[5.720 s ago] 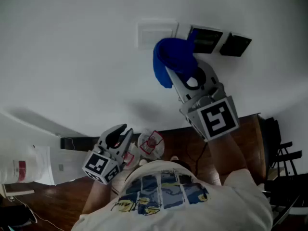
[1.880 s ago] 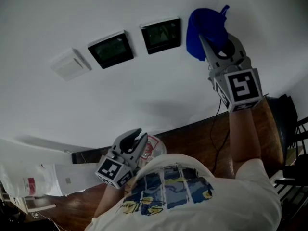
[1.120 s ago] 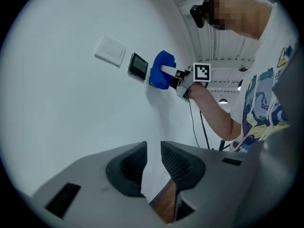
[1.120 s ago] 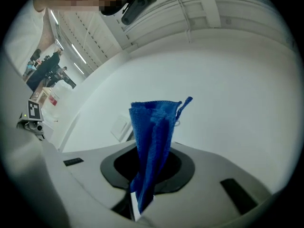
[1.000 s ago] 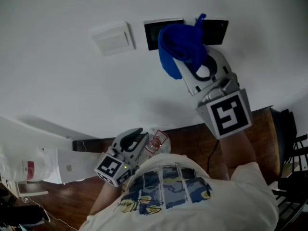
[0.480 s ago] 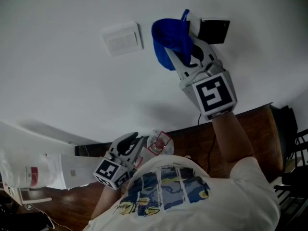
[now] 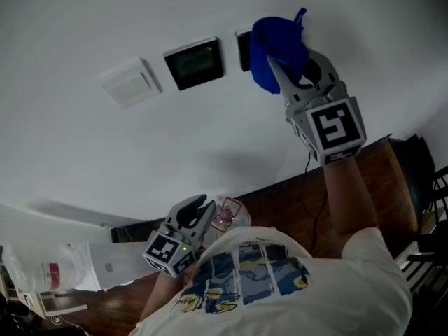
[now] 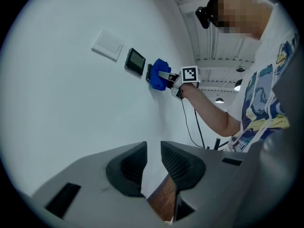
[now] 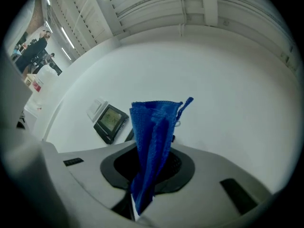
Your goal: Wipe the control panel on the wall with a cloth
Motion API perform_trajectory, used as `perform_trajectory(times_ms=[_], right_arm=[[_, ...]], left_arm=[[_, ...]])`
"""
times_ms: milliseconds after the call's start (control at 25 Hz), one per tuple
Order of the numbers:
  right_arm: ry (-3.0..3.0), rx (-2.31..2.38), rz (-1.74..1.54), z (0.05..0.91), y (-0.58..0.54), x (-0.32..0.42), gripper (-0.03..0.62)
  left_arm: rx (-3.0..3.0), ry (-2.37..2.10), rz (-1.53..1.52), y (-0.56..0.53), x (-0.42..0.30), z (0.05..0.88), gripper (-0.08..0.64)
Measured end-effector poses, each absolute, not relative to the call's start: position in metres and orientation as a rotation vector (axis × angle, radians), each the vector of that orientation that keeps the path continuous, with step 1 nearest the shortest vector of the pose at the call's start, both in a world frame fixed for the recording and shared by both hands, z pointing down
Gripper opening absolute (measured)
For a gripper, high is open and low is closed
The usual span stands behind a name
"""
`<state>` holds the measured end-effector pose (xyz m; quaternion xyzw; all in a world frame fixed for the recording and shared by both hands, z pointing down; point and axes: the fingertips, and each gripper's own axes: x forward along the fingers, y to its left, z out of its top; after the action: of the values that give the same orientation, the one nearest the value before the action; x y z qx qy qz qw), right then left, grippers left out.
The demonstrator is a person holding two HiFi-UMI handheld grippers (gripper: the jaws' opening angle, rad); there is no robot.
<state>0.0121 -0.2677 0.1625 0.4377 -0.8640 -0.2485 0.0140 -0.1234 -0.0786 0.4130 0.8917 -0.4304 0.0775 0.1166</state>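
Observation:
Two dark control panels hang on the white wall beside a white switch plate point(image 7: 128, 82). The left panel point(image 7: 195, 63) shows in full; the right panel point(image 7: 243, 50) is mostly hidden by a blue cloth point(image 7: 278, 44). My right gripper point(image 7: 285, 56) is shut on that cloth and presses it against the right panel. In the right gripper view the cloth point(image 9: 152, 141) stands up between the jaws, with the left panel point(image 9: 111, 120) to its left. My left gripper point(image 7: 194, 207) hangs low near my body; its jaws point(image 8: 153, 163) stand a little apart with nothing between them.
Below the wall lie a brown wooden floor point(image 7: 364, 180) and a black cable point(image 7: 308, 187). A white bag point(image 7: 49, 271) lies at the lower left. A red-labelled item point(image 7: 225, 212) sits by my left gripper. Dark furniture point(image 7: 427, 187) stands at the right edge.
My right gripper has slid the cloth rightwards, off the left panel and onto the right one. The left gripper has stayed low by my body.

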Motion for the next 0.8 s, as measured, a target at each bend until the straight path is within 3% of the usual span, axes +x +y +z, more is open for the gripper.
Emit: perform_trajectory(times_ms=[400, 800], right_arm=[[-2.656, 1.444, -0.736, 0.171, -0.307, 0.091, 0.075], [-2.610, 1.467, -0.799, 0.167, -0.292, 0.090, 0.075]], left_arm=[[2.651, -1.249, 0.236, -0.109, -0.066, 0.406, 0.074], [2.610, -1.288, 0.224, -0.104, -0.073, 0.405, 0.074]])
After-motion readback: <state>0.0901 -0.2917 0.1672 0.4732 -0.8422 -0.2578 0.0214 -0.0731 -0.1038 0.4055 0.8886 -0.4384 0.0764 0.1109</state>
